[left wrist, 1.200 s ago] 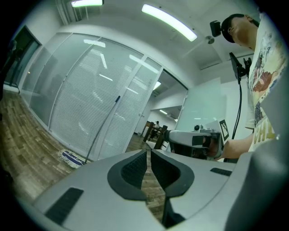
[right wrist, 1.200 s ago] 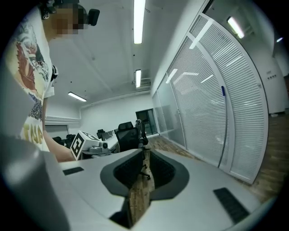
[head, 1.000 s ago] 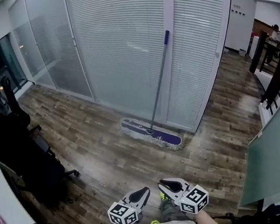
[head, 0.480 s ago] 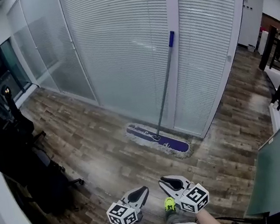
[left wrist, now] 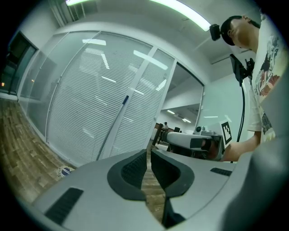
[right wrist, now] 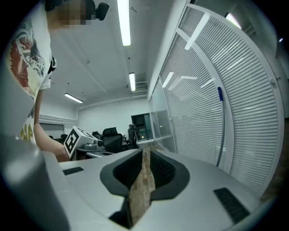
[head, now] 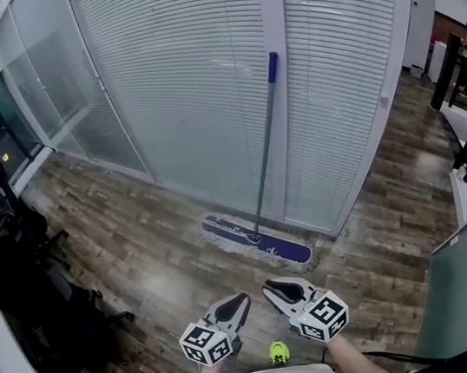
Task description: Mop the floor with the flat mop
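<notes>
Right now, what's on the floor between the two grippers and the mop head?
Only bare wood floor up to the mop head, per the head view.

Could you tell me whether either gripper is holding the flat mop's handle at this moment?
No, the flat mop leans alone against the blinds, while the left gripper and right gripper are shut and empty.

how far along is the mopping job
Done: no mopped patch that I can tell. The mop leans untouched against the glass wall. In hand: nothing; the left tool and right tool are shut and empty, short of the mop. Left: grip the handle and mop the floor.
</notes>
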A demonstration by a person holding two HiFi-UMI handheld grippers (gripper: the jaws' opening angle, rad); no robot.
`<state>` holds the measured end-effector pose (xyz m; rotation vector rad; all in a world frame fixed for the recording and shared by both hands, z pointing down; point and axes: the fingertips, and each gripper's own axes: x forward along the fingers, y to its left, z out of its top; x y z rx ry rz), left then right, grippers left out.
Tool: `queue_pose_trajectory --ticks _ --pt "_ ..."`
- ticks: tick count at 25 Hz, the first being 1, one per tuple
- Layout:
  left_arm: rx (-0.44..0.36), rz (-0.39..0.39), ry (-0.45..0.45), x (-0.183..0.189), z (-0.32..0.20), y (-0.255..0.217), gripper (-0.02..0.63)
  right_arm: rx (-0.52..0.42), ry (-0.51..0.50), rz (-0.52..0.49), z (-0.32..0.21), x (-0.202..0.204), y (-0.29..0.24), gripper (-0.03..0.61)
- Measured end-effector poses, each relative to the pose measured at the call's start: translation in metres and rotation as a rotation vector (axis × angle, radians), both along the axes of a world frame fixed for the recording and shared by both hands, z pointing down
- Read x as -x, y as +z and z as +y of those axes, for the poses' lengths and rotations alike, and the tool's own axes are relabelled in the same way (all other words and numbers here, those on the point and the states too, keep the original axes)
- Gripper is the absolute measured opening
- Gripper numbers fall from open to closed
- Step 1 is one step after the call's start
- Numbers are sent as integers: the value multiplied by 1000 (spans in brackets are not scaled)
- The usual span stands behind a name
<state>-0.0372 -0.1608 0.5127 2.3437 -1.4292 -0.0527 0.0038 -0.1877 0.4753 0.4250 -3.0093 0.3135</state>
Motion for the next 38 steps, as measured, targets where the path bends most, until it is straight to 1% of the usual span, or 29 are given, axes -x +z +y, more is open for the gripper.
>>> queue_pose_trajectory --ticks 4,9,16,19,23,26,29,31,34,38 --pt "-11 -24 22 0 -32 -4 32 -4 21 -14 -34 2 -8 58" --pt "-21 -36 50 10 -76 -2 32 1 49 -17 -74 13 -5 58" --pt "-37 -23 137 34 -159 -1 32 -17 121 4 -152 43 -8 58" --pt "-57 -32 176 54 -203 -11 32 -26 157 13 -194 63 -17 58" --pt "-81 -32 217 89 -256 -21 34 -42 198 32 -246 97 -25 58" --pt "-95 -46 245 114 -296 -26 32 -58 222 38 -284 124 -30 58" --pt "-103 -44 273 134 -334 -32 34 -54 253 43 -320 145 -33 58" --pt "-111 -44 289 145 -356 -36 32 -49 271 49 -341 156 -33 58" --pt "-121 -64 313 160 -385 -37 34 -49 295 56 -368 170 -33 58" --pt "-120 -65 326 175 -413 -35 32 -43 310 70 -395 183 -30 58"
